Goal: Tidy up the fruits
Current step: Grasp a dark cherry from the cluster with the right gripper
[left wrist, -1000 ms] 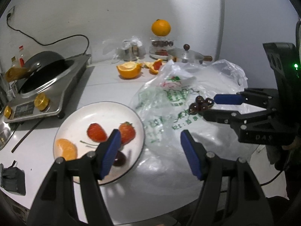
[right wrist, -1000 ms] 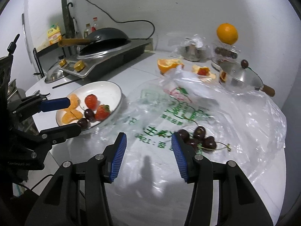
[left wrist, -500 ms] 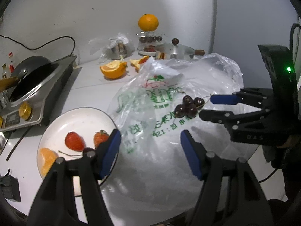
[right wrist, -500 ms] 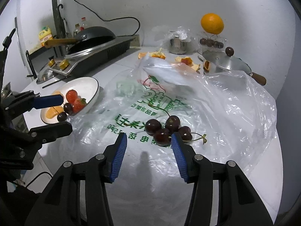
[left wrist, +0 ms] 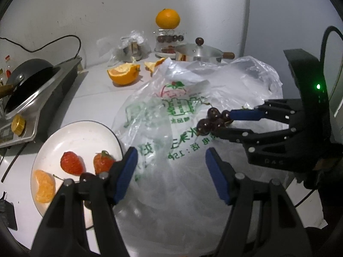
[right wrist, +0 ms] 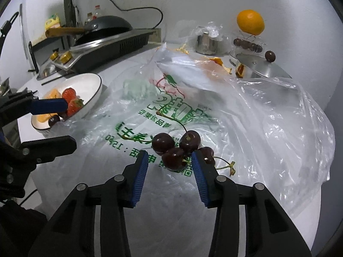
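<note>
Where the cherries [right wrist: 175, 147] lie, in a small dark cluster on the plastic bag [right wrist: 246, 115], my right gripper [right wrist: 169, 162] brackets the nearest one, its jaws closing, pads not yet pressing.

Item, cherries: four or so, round, glossy, thin stems [right wrist: 171, 117] trailing. Judged light, smooth and apt to roll or squirt out of a hard pinch; skin bruises easily. Best taken across the widest part of one fruit, gently, or by a stem if the pads can catch it. Neighbours touch it and may be nudged.

Item, left gripper [left wrist: 169, 169]: jaws apart, nothing between them, hovering over the bag's near edge beside the plate [left wrist: 85, 132].

Item, plate: white, dark-rimmed, holding two strawberries [left wrist: 70, 162], an orange segment [left wrist: 44, 186] and at least one cherry. Likely destination.

Item, surface: pale countertop, mostly under the crinkled, printed bag. Film is slack and slippery; judged liable to lift or shift with the fruit.

Item, room: cut orange [left wrist: 124, 75], lidded pan [left wrist: 199, 53], whole orange [left wrist: 167, 18] perched on a clear container at the wall; stove [left wrist: 40, 98] with dark wok [right wrist: 107, 26] to one side. Dim light.
</note>
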Demonstrator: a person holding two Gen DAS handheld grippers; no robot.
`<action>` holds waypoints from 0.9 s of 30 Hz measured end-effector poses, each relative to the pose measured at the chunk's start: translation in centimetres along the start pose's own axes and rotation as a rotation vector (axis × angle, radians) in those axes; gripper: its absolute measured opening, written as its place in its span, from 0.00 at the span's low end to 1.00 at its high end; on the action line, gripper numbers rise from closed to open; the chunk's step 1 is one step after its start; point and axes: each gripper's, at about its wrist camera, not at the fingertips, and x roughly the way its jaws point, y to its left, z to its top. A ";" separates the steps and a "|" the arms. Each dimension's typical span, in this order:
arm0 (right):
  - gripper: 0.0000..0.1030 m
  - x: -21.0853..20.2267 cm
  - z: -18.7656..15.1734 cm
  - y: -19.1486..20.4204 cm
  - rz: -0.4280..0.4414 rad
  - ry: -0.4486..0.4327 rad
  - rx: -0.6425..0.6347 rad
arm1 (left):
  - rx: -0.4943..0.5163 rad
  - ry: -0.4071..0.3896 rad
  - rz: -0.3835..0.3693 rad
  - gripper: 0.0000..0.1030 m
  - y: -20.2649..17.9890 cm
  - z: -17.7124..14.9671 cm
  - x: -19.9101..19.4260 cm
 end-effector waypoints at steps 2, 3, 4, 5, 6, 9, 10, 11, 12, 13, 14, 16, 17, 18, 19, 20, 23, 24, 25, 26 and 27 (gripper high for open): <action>0.40 0.4 0.1 0.1 -0.007 0.007 -0.015 | -0.003 -0.001 -0.006 0.65 0.1 0.1 0.3; 0.40 0.7 0.1 0.2 -0.019 0.012 -0.031 | -0.002 0.001 -0.006 0.65 0.1 0.2 0.5; 0.39 0.8 0.1 0.3 -0.024 0.015 -0.040 | -0.001 0.004 -0.006 0.65 0.2 0.2 0.6; 0.37 1.0 0.1 0.4 -0.033 0.018 -0.054 | 0.001 0.009 -0.005 0.65 0.2 0.2 0.8; 0.36 1.2 0.1 0.5 -0.041 0.019 -0.063 | 0.001 0.013 -0.005 0.65 0.2 0.2 1.0; 0.35 1.5 0.2 1.0 -0.070 0.021 -0.102 | 0.000 0.024 -0.007 0.65 0.4 0.2 1.5; 0.35 1.7 0.2 1.1 -0.076 0.022 -0.114 | 0.000 0.024 -0.008 0.65 0.4 0.2 1.5; 0.35 1.8 0.2 1.4 -0.081 0.025 -0.126 | 0.001 0.025 -0.008 0.65 0.4 0.2 1.6; 0.35 2.0 0.1 1.6 -0.085 0.027 -0.141 | 0.001 0.025 -0.008 0.65 0.4 0.2 1.6; 0.35 2.1 0.1 1.8 -0.086 0.030 -0.152 | 0.002 0.026 -0.008 0.65 0.4 0.2 1.7; 0.35 2.1 0.0 1.9 -0.088 0.032 -0.159 | 0.003 0.026 -0.007 0.65 0.4 0.3 1.6; 0.30 2.3 -0.1 2.1 -0.103 0.034 -0.173 | 0.003 0.024 -0.006 0.65 0.4 0.2 1.6; 0.27 2.3 -0.2 2.2 -0.113 0.033 -0.181 | 0.003 0.024 -0.005 0.65 0.4 0.3 1.6; 0.27 2.3 -0.3 2.1 -0.115 0.031 -0.184 | 0.004 0.025 -0.004 0.65 0.4 0.2 1.6; 0.27 2.2 -0.4 2.1 -0.112 0.030 -0.183 | 0.006 0.028 -0.002 0.65 0.3 0.2 1.7; 0.27 2.1 -0.5 2.0 -0.108 0.028 -0.185 | 0.010 0.029 -0.001 0.65 0.2 0.3 1.7; 0.27 1.2 -0.6 1.8 -0.089 0.007 -0.169 | 0.028 0.028 -0.002 0.65 -0.4 0.5 1.7; 0.27 0.7 -0.5 1.5 -0.076 -0.005 -0.152 | 0.036 0.026 -0.002 0.65 -0.6 0.6 1.7; 0.27 0.2 -0.4 1.2 -0.064 -0.018 -0.132 | 0.043 0.023 -0.003 0.65 -0.9 0.7 1.8; 0.27 -0.3 -0.3 0.8 -0.053 -0.029 -0.113 | 0.049 0.022 -0.004 0.65 -1.1 0.8 1.8; 0.27 -0.7 -0.2 0.4 -0.043 -0.040 -0.094 | 0.056 0.021 -0.004 0.65 -1.3 0.9 1.9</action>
